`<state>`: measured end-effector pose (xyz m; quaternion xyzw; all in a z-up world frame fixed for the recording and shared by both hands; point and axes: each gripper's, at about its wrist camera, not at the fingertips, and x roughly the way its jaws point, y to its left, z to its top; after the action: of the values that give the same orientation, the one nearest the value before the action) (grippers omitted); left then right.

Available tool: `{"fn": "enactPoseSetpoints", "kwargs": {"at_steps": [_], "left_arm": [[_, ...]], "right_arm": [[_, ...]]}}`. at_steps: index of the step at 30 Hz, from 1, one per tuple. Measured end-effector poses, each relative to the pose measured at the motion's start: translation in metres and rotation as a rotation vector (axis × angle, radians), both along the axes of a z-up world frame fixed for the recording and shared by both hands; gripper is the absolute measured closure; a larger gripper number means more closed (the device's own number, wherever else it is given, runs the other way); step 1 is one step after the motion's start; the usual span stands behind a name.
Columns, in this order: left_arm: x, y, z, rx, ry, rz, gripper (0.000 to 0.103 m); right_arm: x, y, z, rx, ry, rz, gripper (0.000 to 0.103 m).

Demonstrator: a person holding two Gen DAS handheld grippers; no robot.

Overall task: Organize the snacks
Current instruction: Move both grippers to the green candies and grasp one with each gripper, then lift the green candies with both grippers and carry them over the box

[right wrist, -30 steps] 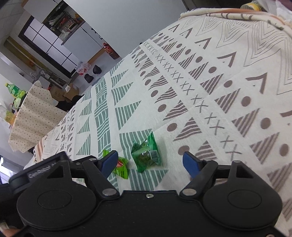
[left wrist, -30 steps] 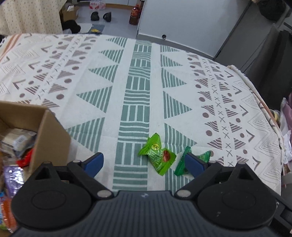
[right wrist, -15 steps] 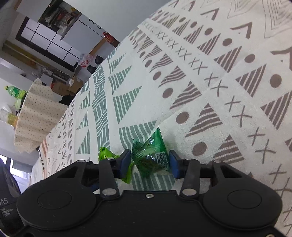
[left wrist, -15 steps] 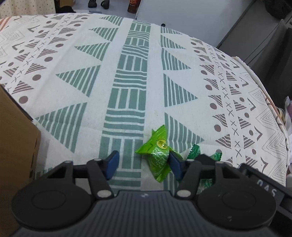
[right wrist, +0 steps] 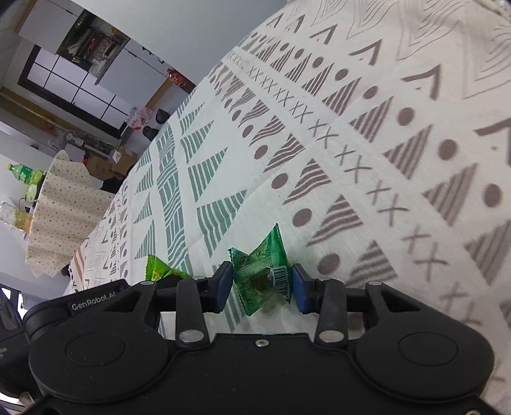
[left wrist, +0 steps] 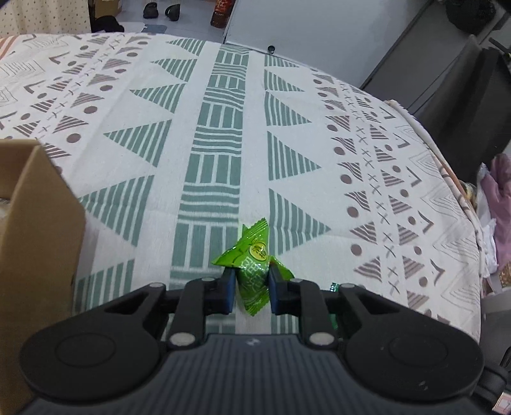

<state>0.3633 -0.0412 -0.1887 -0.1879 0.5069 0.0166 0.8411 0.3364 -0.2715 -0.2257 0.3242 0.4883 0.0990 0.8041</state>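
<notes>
Left claw (left wrist: pixel 250 285) pinching bright green candy (left wrist: pixel 252 265) above tablecloth (left wrist: pixel 207 153) | right claw (right wrist: pixel 260 285) pinching dark green candy (right wrist: pixel 262 274) | step: both pickups looking done | next: probably carrying to cardboard box (left wrist: pixel 35 239) at left, releasing inside.

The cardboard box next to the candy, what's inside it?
The cardboard box shows mostly its outer wall in the left wrist view. Only a pale sliver shows past its rim, too little to identify. The rest is covered.

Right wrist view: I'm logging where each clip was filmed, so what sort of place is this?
Probably a lived-in home or small office: a table under a patterned tablecloth, shoes on the floor, a cluttered cabinet behind.
</notes>
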Motion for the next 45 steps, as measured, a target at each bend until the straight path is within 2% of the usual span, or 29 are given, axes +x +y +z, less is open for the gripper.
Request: {"fn": "enactPoseSetpoints", "kwargs": {"at_steps": [19,25,31,45], "left_arm": [[-0.076,0.002,0.074,0.0,-0.117,0.01,0.083],[-0.099,0.009,0.098,-0.008,-0.169,0.006,0.083],[-0.119,0.026,0.12,-0.016,-0.223,0.023,0.083],[-0.149,0.087,0.144,-0.015,-0.254,0.108,0.083]], "right_arm": [[-0.061,-0.004,0.07,-0.041,-0.135,-0.029,0.064],[-0.078,0.002,0.088,-0.026,-0.18,-0.024,0.064],[-0.087,0.02,0.102,-0.019,-0.215,0.007,0.064],[-0.097,0.075,0.123,-0.022,-0.259,0.087,0.064]]}}
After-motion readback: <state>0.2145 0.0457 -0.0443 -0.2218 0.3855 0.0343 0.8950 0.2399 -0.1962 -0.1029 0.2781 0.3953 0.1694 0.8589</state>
